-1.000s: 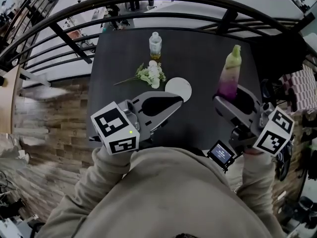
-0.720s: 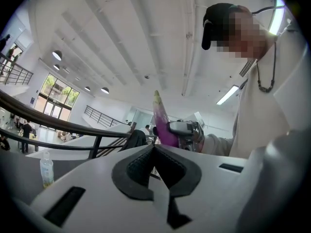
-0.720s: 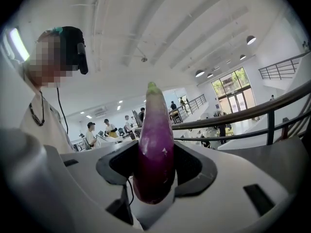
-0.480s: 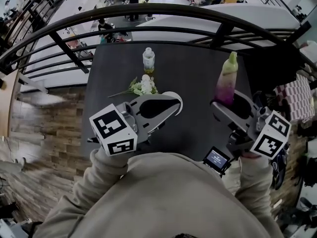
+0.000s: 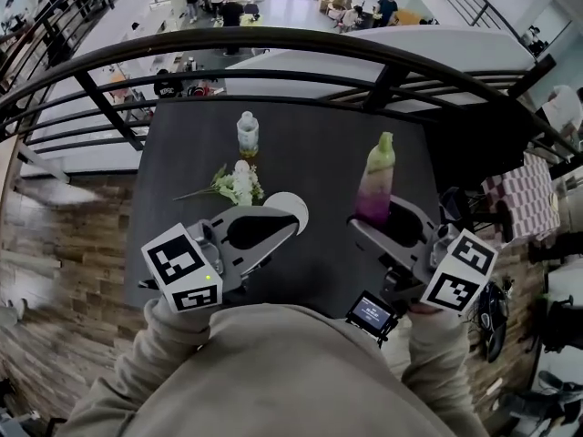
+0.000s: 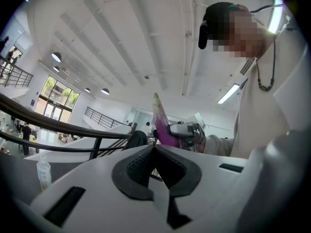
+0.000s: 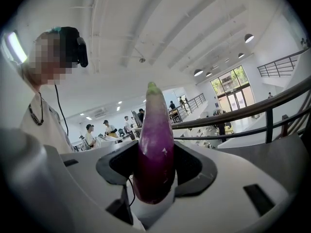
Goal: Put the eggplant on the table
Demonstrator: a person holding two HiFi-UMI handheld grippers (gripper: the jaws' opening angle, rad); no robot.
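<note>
- Head view, surroundings: a dark table (image 5: 310, 153) fills the middle. A clear bottle (image 5: 246, 133) stands at its far left, a sprig of white flowers (image 5: 232, 185) lies nearer, and a white disc (image 5: 284, 209) rests just right of the flowers.
- Head view, grippers: the left gripper (image 5: 293, 226) lies over the near left of the table, its tips just beside the white disc. The right gripper (image 5: 387, 218) is over the near right and holds the eggplant (image 5: 376, 178) upright, green end up. The bottle, flowers and disc are all to the left of the eggplant and well apart from it.
- Head view, edges: a dark curved railing (image 5: 273, 39) runs along the table's far edge, with a lower floor beyond it. Wood flooring (image 5: 55, 226) lies to the left. A bare stretch of tabletop lies around and beyond the eggplant.
- Left gripper view: the two dark pads meet at their tips, with nothing between them. Past the tips are the eggplant and the right gripper holding it. The bottle and the railing are at the left.
- Right gripper view: the jaws stand wide, with a pad pressed against each side of the purple body. The rounded base sits low between them. The railing crosses at the right, and people stand far behind.
</note>
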